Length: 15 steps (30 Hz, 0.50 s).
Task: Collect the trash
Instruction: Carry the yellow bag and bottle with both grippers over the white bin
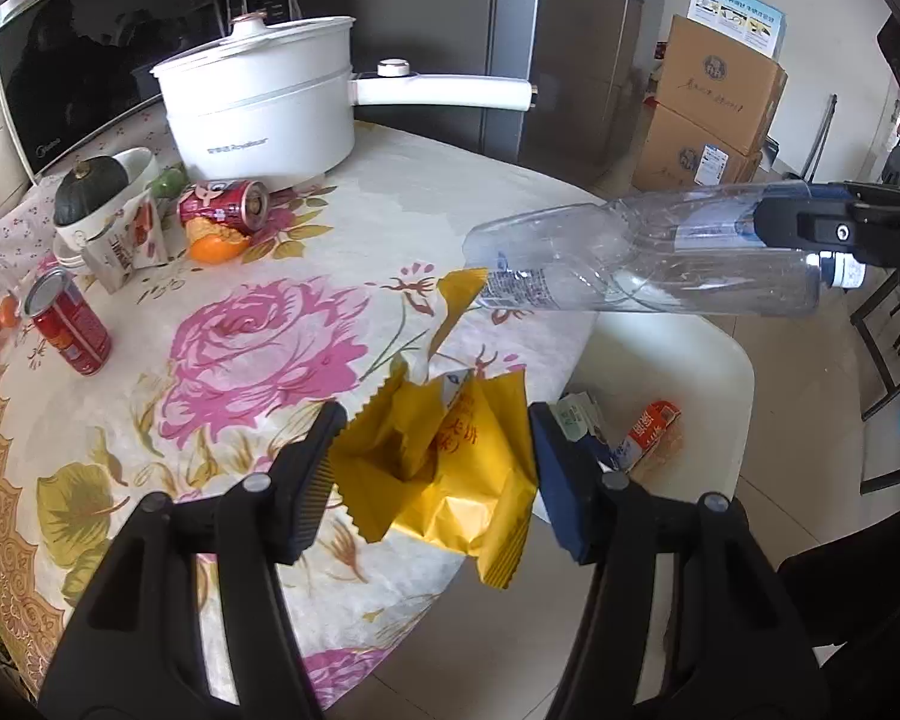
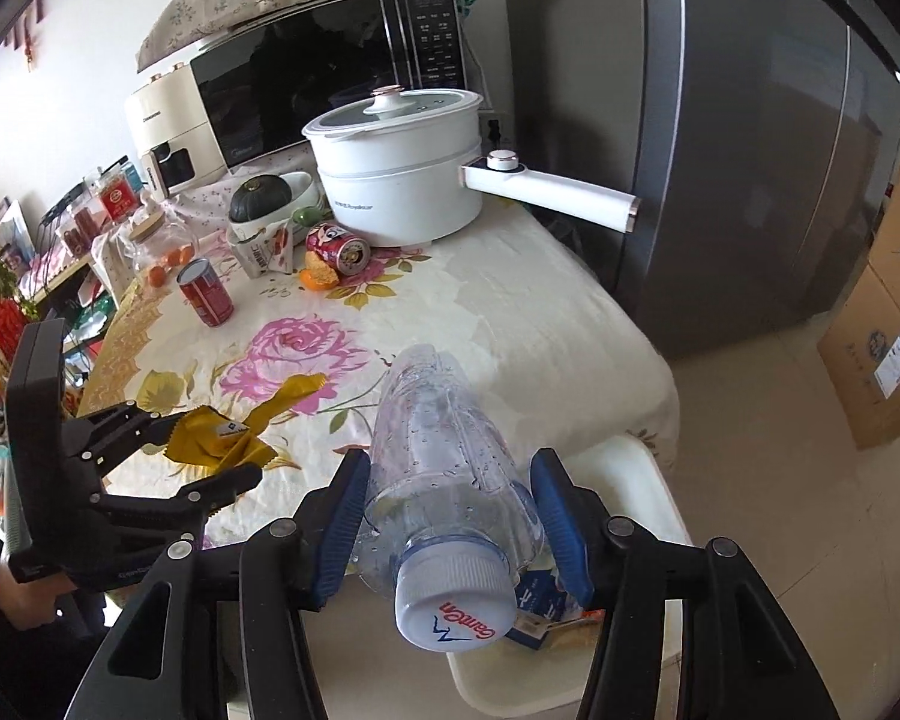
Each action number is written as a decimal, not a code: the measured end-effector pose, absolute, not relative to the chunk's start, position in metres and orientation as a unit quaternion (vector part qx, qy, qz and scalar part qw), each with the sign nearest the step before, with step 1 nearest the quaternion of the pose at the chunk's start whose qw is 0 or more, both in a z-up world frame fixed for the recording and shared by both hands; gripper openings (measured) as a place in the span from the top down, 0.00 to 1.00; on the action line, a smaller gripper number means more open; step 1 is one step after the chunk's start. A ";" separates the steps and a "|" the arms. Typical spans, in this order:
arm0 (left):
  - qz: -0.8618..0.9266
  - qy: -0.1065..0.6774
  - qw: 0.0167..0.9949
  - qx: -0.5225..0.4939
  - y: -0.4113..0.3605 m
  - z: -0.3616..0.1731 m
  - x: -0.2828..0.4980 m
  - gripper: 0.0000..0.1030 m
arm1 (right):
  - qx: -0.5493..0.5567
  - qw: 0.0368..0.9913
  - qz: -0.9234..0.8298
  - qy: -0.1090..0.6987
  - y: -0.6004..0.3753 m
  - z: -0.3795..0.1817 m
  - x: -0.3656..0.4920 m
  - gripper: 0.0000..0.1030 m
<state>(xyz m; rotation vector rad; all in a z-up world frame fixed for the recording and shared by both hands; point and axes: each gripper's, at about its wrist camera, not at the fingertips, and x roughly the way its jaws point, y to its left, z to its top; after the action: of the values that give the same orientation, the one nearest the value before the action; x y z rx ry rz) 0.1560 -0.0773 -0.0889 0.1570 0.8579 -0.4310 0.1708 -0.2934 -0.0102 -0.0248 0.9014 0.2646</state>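
Clear plastic bottle (image 2: pixel 450 468), clamped in the right gripper (image 2: pixel 450 516), lies cap-rearward above the white bin (image 2: pixel 648 480); left gripper (image 1: pixel 432 468) clamps the yellow wrapper (image 1: pixel 450 480) nearby.

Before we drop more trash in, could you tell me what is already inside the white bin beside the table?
Inside the white bin lie a small carton and an orange-and-white wrapper; the jaws hide anything more.

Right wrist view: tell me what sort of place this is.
Most likely a home kitchen or dining corner: a microwave and a tall grey fridge stand behind a table with a floral cloth, which bears a white electric pot.
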 end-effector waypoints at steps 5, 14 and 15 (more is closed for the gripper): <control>-0.224 0.411 0.880 0.084 -0.102 -0.093 0.155 0.40 | 0.003 0.897 0.109 0.429 -0.328 -0.003 0.158 0.45; -0.254 0.411 0.871 0.086 -0.141 -0.101 0.156 0.40 | 0.024 0.897 0.071 0.436 -0.389 -0.002 0.129 0.45; -0.258 0.411 0.870 0.088 -0.146 -0.102 0.155 0.40 | 0.026 0.897 0.068 0.437 -0.394 -0.002 0.126 0.45</control>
<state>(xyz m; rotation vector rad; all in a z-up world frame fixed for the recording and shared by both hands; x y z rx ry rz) 0.1552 -0.1458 -0.1021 0.1850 0.8600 -0.5389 0.1256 -0.3943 -0.0022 0.0545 0.9046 0.1415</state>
